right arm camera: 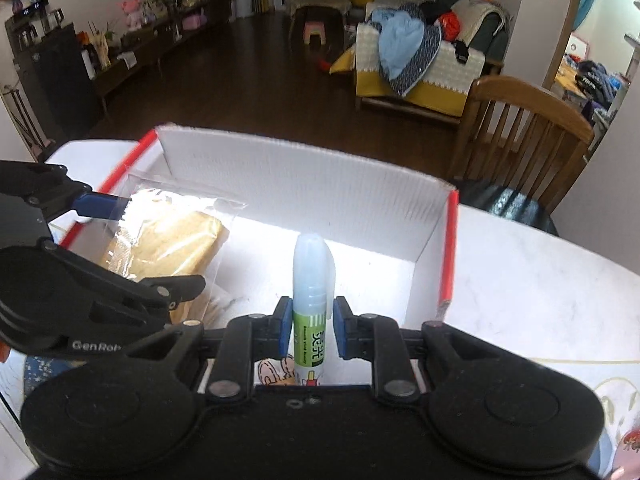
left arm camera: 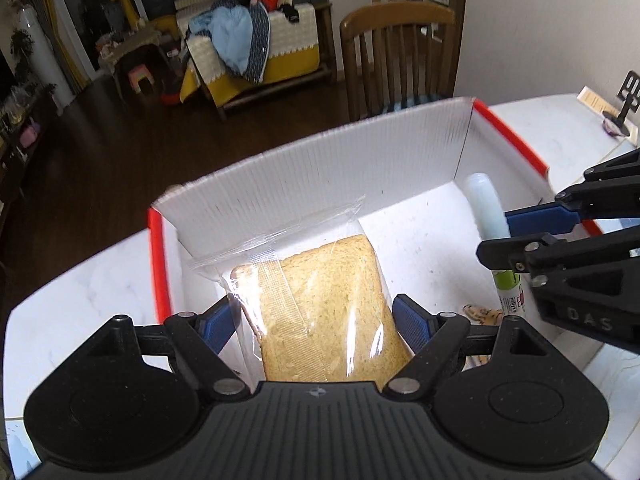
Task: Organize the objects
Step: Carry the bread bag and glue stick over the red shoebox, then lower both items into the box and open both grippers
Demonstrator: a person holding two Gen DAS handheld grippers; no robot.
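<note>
A white corrugated box with red edges (left arm camera: pixel 320 168) stands on the table; it also shows in the right wrist view (right arm camera: pixel 304 184). My left gripper (left arm camera: pixel 312 322) is shut on a slice of bread in a clear bag (left arm camera: pixel 320 312) and holds it over the box's left half; the bread also shows in the right wrist view (right arm camera: pixel 168 240). My right gripper (right arm camera: pixel 311 332) is shut on a glue stick with a pale blue cap and green label (right arm camera: pixel 312 288), over the box's right half. From the left wrist view the glue stick (left arm camera: pixel 490 208) sits between the right fingers (left arm camera: pixel 536 216).
The white marble-look table (right arm camera: pixel 540 280) surrounds the box. A wooden chair (left arm camera: pixel 396 52) stands behind the far table edge. A black stand (left arm camera: pixel 628 100) sits at the far right. A small patterned item (left arm camera: pixel 482 314) lies near the box's front.
</note>
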